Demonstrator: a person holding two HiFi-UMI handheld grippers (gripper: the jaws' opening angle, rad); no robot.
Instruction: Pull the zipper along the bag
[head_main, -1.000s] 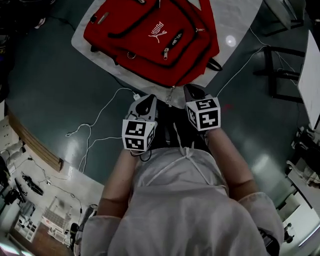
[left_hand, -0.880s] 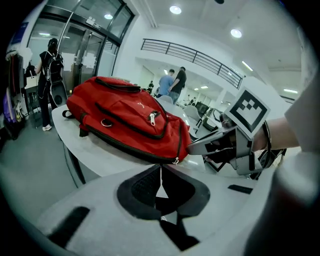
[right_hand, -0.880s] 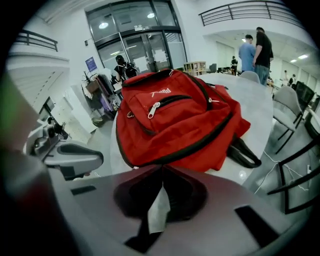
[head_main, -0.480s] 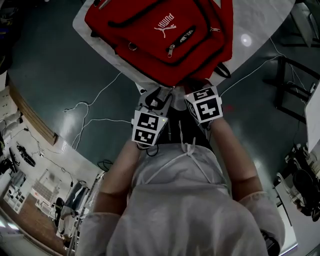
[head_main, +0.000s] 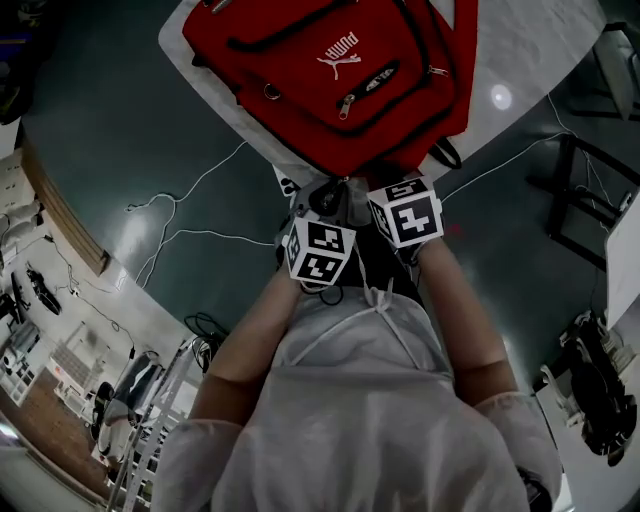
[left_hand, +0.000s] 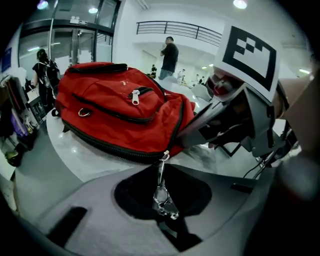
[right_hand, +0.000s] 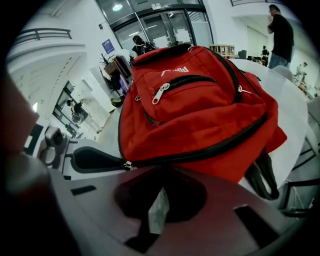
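Note:
A red backpack (head_main: 340, 70) lies on a round white table (head_main: 540, 40), its near edge at the table's rim. The main zipper's slider (left_hand: 164, 156) sits at that edge, and its metal pull (left_hand: 161, 192) reaches back between the jaws of my left gripper (left_hand: 162, 200). Those jaws are closing around the pull. My right gripper (right_hand: 159, 210) is shut on a grey tag at the bag's edge (right_hand: 200, 160), just right of the slider. In the head view the left gripper (head_main: 325, 198) and right gripper (head_main: 378, 190) stand side by side at the bag.
White cables (head_main: 190, 235) trail over the dark floor to the left of the table. A black metal stand (head_main: 590, 190) is at the right. A closed front pocket zipper (head_main: 345, 103) faces up. People (left_hand: 169, 52) stand far behind the table.
My left gripper has moved forward and rightward to the bag's near edge, beside the right gripper. The bag fills more of the head view than before.

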